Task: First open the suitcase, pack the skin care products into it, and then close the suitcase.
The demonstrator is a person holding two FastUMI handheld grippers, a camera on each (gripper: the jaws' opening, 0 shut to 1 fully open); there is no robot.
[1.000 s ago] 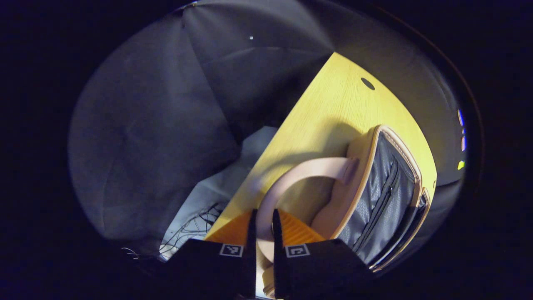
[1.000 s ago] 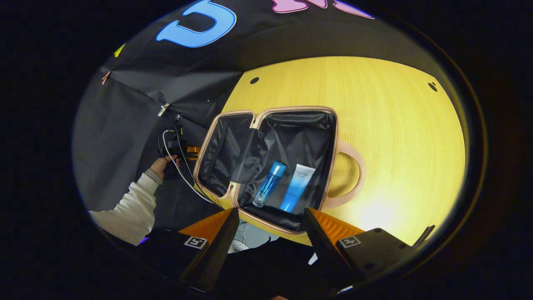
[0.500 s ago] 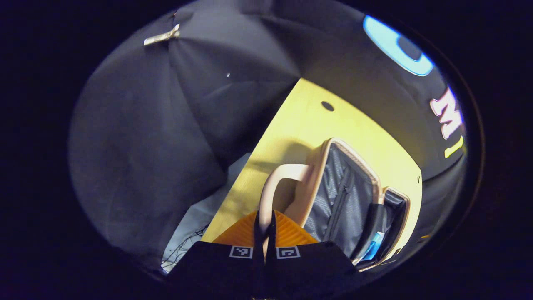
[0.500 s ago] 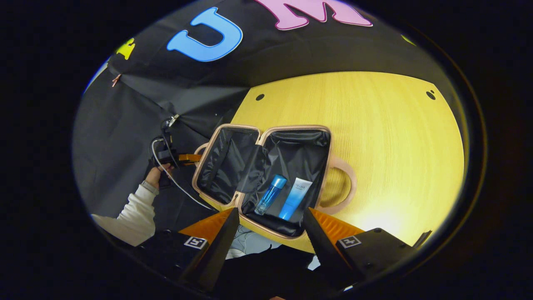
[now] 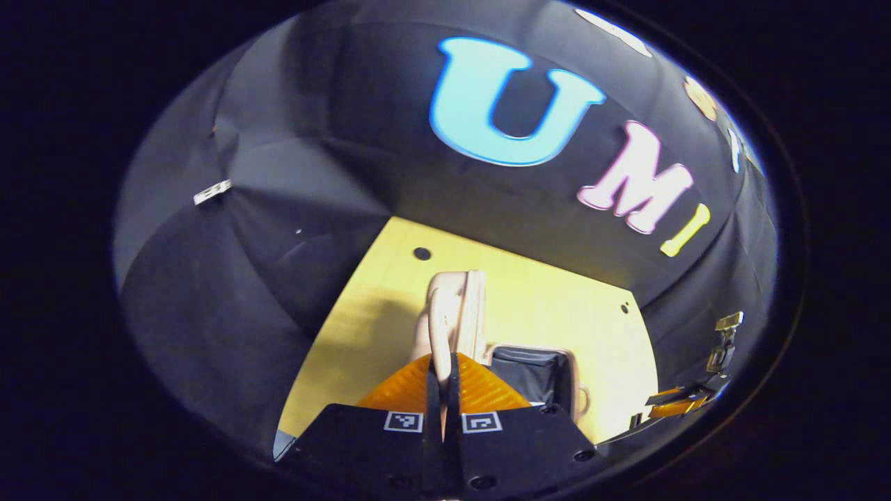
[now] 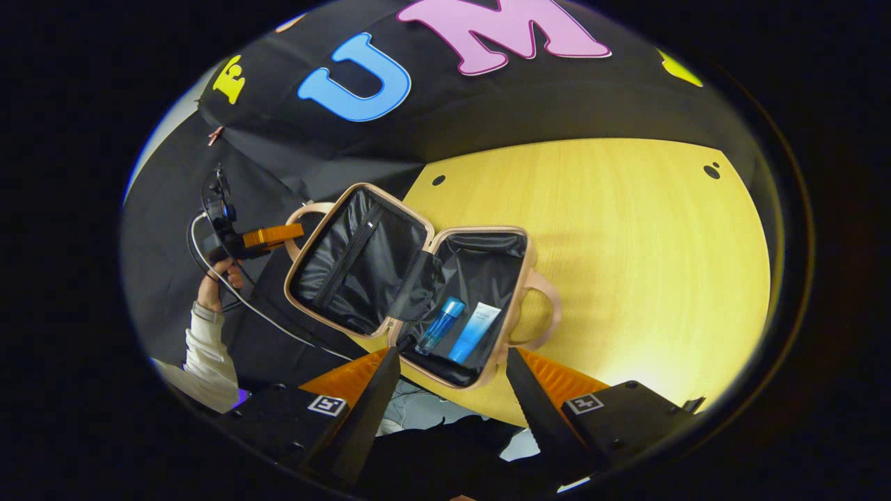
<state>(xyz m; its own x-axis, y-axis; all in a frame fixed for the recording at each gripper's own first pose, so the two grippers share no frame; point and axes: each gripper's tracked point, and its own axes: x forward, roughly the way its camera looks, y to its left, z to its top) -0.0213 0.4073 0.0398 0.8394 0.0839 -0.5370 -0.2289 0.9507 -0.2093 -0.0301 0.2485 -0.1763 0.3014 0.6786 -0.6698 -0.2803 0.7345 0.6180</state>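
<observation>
At table's (image 6: 626, 229) near edge: suitcase (image 6: 480, 264) open, lid (image 6: 348, 257) half-raised. Left gripper (image 5: 443, 362) clamped on lid handle (image 5: 440, 320). Right gripper view adds bottle (image 6: 440, 325), tube (image 6: 475, 332) inside; right gripper (image 6: 452, 362) spread, empty.

Pink suitcase (image 6: 516, 306) lined black, blue bottle (image 6: 440, 324), yellow wooden table (image 6: 626, 236).

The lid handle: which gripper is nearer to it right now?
Left. The left gripper is shut on the lid handle, lifting the lid. The right gripper hangs open, apart, over the suitcase's near edge.
</observation>
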